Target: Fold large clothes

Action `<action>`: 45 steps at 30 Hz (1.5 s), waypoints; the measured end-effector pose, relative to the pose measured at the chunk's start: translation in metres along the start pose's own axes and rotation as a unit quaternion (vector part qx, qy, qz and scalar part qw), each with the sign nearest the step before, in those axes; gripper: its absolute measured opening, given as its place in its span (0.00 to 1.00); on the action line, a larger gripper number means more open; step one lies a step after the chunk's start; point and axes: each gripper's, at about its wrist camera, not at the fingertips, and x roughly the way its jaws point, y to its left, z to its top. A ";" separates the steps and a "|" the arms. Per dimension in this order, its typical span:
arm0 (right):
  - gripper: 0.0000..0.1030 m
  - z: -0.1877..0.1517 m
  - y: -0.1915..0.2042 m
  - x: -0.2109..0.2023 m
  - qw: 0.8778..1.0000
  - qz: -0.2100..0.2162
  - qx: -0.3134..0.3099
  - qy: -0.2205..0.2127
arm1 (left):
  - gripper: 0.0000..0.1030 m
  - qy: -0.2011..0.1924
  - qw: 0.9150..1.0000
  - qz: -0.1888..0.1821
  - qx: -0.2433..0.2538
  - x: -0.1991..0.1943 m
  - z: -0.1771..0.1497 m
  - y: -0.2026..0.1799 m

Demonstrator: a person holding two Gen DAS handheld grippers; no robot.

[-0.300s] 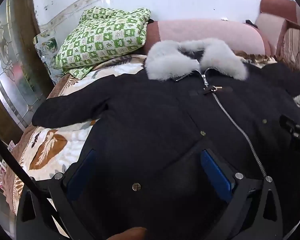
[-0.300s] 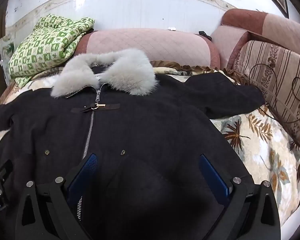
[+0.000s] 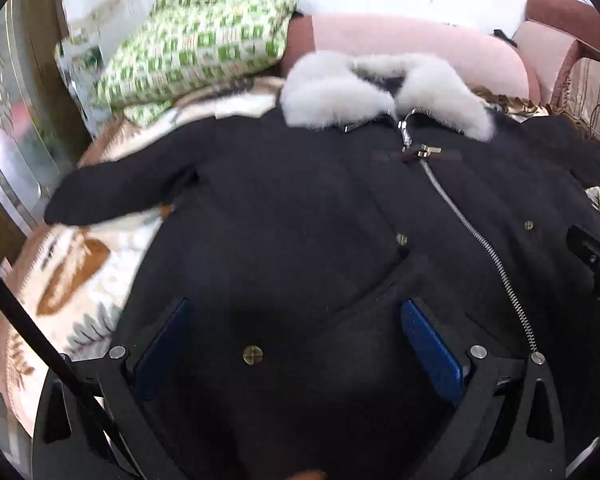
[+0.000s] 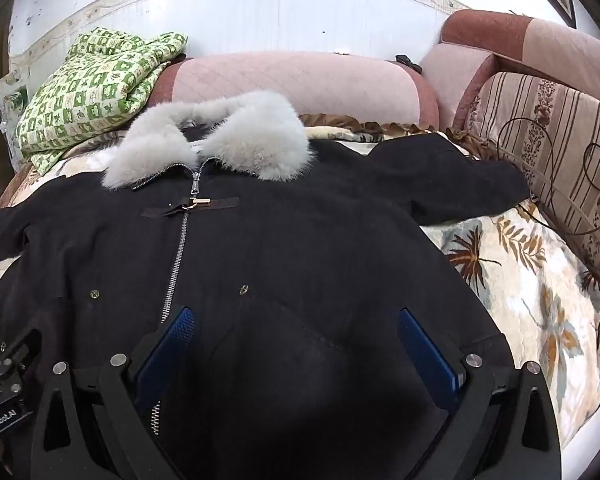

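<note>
while coat [image 3: 300,208] lies unmoved, left view seemingly shifted

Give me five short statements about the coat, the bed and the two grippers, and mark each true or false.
1. The coat lies front up, its zip closed. True.
2. The fur collar is bright red. False: it is pale grey.
3. The right gripper is clamped on a sleeve. False: its jaws stand wide open over the coat's lower front and grip nothing.
4. A green checked quilt sits at the far left of the bed, beside the pink bolster. True.
5. The left gripper holds the collar. False: its jaws are open above the coat's lower front, away from the collar.
</note>
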 end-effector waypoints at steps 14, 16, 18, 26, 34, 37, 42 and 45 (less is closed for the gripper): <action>0.99 -0.002 0.002 0.002 1.000 0.004 0.002 0.001 | 1.00 0.078 0.996 -0.027 -0.018 0.024 -0.009 0.005; 0.99 -0.002 0.003 0.002 1.000 0.004 0.001 0.002 | 1.00 0.079 0.996 -0.035 -0.024 0.023 -0.009 0.007; 0.99 -0.002 0.004 0.002 1.000 0.003 -0.002 0.002 | 1.00 0.075 0.996 -0.034 -0.021 0.023 -0.009 0.006; 0.99 -0.002 0.009 -0.001 1.000 -0.001 -0.014 -0.005 | 1.00 0.067 0.997 -0.033 -0.024 0.018 -0.006 0.009; 0.99 -0.003 0.011 0.001 1.000 -0.003 -0.013 -0.002 | 1.00 -0.046 0.996 -0.033 -0.073 -0.029 0.007 0.021; 0.99 -0.004 0.012 0.003 1.000 -0.005 -0.015 0.000 | 1.00 -0.119 0.990 -0.002 -0.070 -0.057 0.011 0.019; 0.99 -0.005 0.014 0.002 1.000 -0.007 -0.018 -0.001 | 1.00 -0.163 0.985 0.000 -0.050 -0.076 0.016 0.015; 0.99 -0.005 0.014 0.002 1.000 -0.008 -0.017 -0.001 | 1.00 -0.132 0.990 0.002 -0.055 -0.066 0.021 0.016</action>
